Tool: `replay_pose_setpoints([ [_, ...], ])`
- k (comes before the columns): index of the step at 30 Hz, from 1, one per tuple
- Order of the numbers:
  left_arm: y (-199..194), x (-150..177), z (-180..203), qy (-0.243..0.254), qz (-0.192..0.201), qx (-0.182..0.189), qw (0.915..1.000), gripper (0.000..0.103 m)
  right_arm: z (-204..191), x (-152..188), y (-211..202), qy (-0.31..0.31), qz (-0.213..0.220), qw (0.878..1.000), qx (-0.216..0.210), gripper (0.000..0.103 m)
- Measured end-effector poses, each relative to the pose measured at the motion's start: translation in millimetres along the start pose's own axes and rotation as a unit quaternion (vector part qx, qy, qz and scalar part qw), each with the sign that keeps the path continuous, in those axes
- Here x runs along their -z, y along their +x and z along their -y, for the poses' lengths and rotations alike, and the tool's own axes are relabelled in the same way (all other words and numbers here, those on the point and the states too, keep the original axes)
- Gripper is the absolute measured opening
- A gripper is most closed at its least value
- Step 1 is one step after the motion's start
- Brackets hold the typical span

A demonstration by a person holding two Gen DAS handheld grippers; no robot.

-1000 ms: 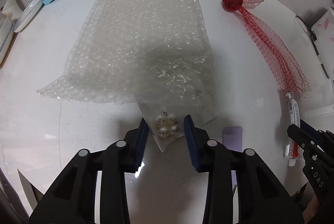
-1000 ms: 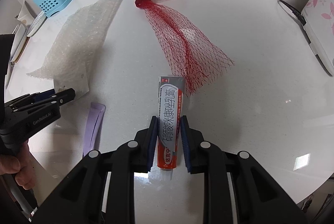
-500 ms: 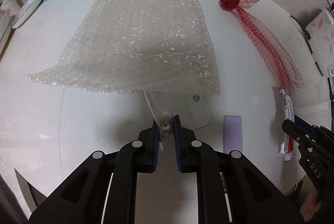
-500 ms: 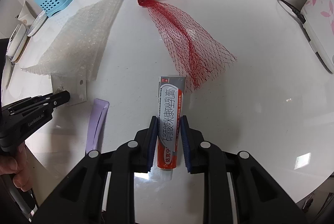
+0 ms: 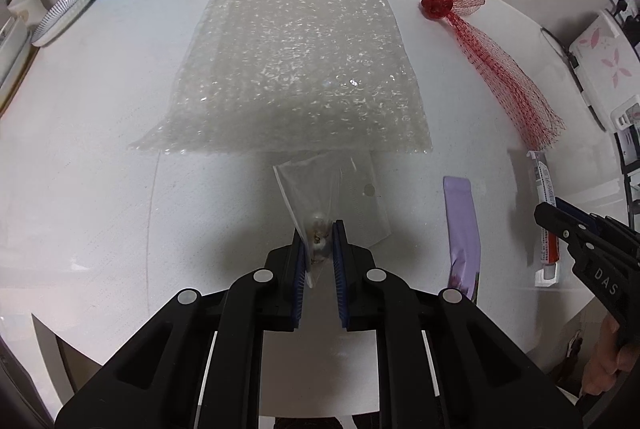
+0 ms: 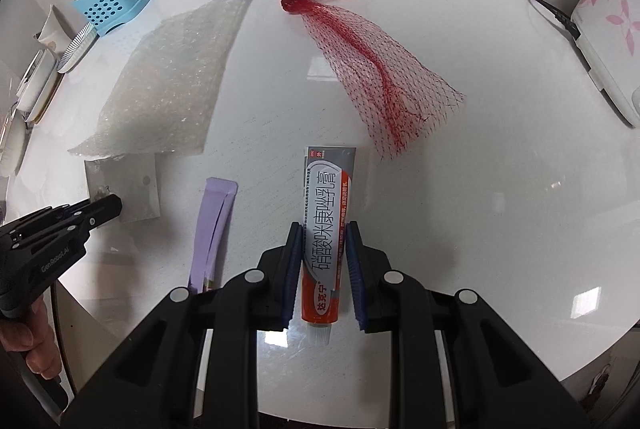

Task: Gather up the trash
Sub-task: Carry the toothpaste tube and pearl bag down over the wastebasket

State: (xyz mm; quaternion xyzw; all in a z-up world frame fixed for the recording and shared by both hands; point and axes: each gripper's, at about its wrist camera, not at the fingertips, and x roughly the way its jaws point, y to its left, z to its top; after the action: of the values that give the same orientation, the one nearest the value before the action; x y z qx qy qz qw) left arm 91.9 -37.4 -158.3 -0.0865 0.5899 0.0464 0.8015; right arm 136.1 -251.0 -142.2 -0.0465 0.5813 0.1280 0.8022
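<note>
Clear pouch [image 5: 320,197] now drawn out from under bubble wrap [image 5: 296,69], left gripper [image 5: 322,241] clamped on it, right gripper [image 6: 322,257] gripping ointment tube [image 6: 326,229].

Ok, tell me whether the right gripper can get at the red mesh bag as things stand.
Probably not right away: the right gripper is shut on the ointment tube. The path itself looks free, since the red mesh bag lies uncovered just beyond the tube's far end.

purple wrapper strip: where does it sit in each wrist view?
Left wrist: purple wrapper strip lies lower right, between the clear bag and the ointment tube.
Right wrist: lower left, left of the tube.
Shared landmark: red mesh net.
</note>
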Motion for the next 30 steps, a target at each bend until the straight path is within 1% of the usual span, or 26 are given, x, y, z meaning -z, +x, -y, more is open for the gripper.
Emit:
replay_pose_setpoints([
  [8, -21.7, 21.6, -18.2, 0.012, 0.019, 0.012, 0.9997, 0.012, -15.3, 11.8, -14.8, 0.012, 0.019, 1.0, 0.005, 0.021],
  [14, -42.7, 41.1, -30.0, 0.033, 0.041, 0.026, 0.9983, 0.012, -32.1, 32.1, -30.1, 0.026, 0.035, 0.999, 0.007, 0.021],
  [19, -58.8, 65.4, -40.7, 0.052, 0.054, 0.037, 0.9965, 0.012, -54.1, 58.8, -47.2, 0.036, 0.056, 0.998, 0.012, 0.021],
  [23, -74.3, 88.5, -51.4, 0.067, 0.063, 0.041, 0.9949, 0.012, -68.9, 80.9, -59.2, 0.047, 0.063, 0.997, 0.013, 0.021],
  [30, -97.7, 134.3, -69.7, 0.095, 0.072, 0.051, 0.9915, 0.012, -95.4, 131.1, -87.6, 0.065, 0.087, 0.994, 0.019, 0.021],
])
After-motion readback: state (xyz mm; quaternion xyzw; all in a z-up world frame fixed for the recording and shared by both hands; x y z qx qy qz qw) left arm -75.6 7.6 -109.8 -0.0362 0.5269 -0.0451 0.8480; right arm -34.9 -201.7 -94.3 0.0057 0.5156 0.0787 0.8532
